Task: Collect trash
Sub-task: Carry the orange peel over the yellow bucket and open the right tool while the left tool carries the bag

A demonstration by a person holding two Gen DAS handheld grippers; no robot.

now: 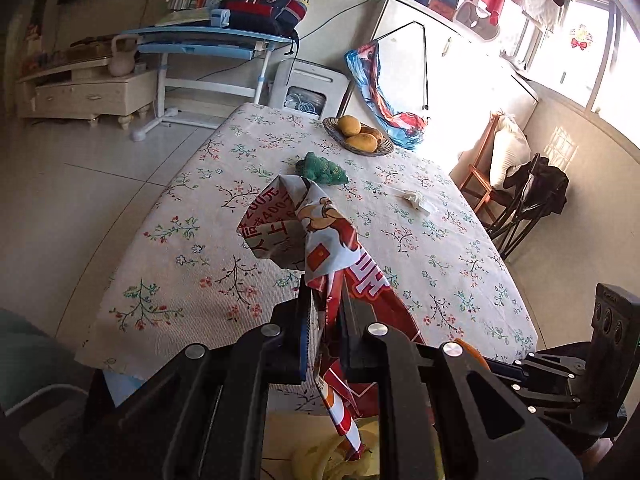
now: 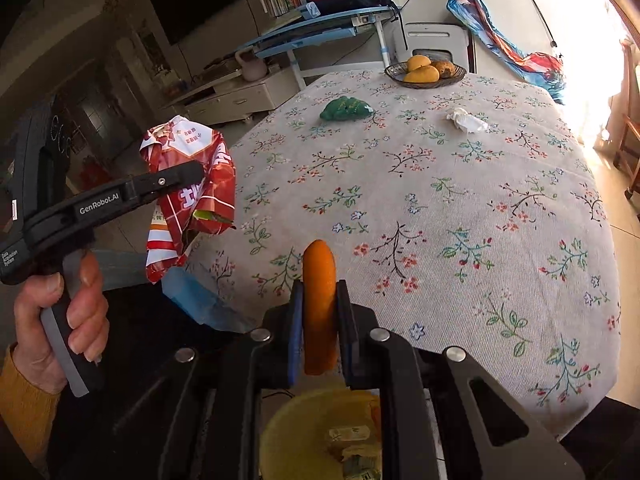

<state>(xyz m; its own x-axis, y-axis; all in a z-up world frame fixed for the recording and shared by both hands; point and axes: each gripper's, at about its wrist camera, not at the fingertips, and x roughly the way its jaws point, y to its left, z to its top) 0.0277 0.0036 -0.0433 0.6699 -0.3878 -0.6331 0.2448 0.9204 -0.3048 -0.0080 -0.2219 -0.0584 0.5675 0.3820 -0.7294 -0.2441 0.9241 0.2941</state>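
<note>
My left gripper is shut on a crumpled red and white snack wrapper and holds it in the air over the near table edge; the wrapper also shows in the right wrist view. My right gripper is shut on a piece of orange peel above a yellow bin that holds some wrappers. A crumpled white tissue lies on the floral tablecloth at the far right, also in the left wrist view.
A green toy lies on the table's far middle. A dish of mangoes stands at the far edge. Beyond are a blue desk, a white cabinet and a wooden chair to the right.
</note>
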